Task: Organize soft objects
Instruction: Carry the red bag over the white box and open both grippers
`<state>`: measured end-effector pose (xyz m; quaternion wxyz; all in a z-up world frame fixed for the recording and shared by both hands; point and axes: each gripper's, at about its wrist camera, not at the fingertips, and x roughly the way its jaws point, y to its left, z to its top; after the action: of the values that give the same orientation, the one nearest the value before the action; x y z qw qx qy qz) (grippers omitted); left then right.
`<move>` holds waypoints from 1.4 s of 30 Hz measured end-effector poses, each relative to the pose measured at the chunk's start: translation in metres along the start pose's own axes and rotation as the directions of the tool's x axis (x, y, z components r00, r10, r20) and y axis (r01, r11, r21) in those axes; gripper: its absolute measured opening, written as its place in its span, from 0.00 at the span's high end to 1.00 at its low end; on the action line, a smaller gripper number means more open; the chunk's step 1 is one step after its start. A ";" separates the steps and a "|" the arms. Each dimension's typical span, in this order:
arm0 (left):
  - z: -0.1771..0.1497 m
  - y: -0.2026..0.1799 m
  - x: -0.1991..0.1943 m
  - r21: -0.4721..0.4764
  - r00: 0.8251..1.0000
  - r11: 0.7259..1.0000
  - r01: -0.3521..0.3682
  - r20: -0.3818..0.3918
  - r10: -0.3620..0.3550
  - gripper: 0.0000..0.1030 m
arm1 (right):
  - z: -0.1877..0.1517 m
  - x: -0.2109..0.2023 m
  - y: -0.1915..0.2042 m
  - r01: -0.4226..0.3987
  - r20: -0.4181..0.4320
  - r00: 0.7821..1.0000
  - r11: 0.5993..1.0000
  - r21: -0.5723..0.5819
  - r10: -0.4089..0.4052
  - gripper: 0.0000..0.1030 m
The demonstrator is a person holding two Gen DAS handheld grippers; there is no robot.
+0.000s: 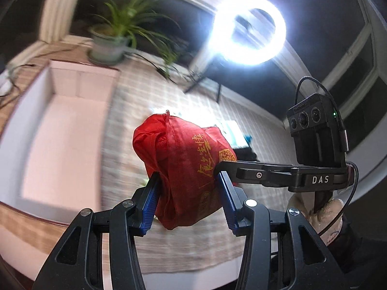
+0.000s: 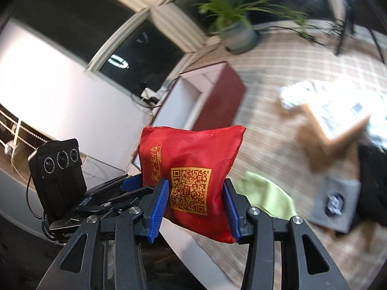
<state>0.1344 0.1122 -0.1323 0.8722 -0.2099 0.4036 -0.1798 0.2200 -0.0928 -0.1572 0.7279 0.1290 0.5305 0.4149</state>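
Note:
A red satin pouch [image 1: 183, 162] with gold lettering and a QR code is held in the air by both grippers. My left gripper [image 1: 189, 183] is shut on its bunched end, blue pads on either side. My right gripper [image 2: 197, 194] is shut on the flat end of the pouch [image 2: 191, 169], QR code facing the camera. The right gripper's arm [image 1: 278, 174] crosses the left wrist view; the left gripper [image 2: 101, 193] shows at the left of the right wrist view. An open box [image 1: 60, 125], white inside and dark red outside [image 2: 217, 101], sits on the checked tablecloth beyond the pouch.
A potted spider plant [image 1: 113, 41] stands behind the box. A ring light [image 1: 249, 31] glares at the back. A green cloth [image 2: 268, 195], a grey pouch [image 2: 333, 203], a black item [image 2: 372, 176], a cardboard box [image 2: 338, 120] and white packets [image 2: 297, 94] lie on the tablecloth [image 2: 290, 60].

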 end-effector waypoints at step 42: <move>0.003 0.129 -0.067 -0.204 0.981 0.968 -0.143 0.102 0.166 0.57 | 0.043 0.131 0.103 0.026 -0.042 0.999 0.984 -0.174 -0.033 0.39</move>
<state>0.1148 0.2551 -0.1543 0.8810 -0.2729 0.3822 -0.0578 0.2215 0.0795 -0.1623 0.7303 0.0478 0.5104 0.4516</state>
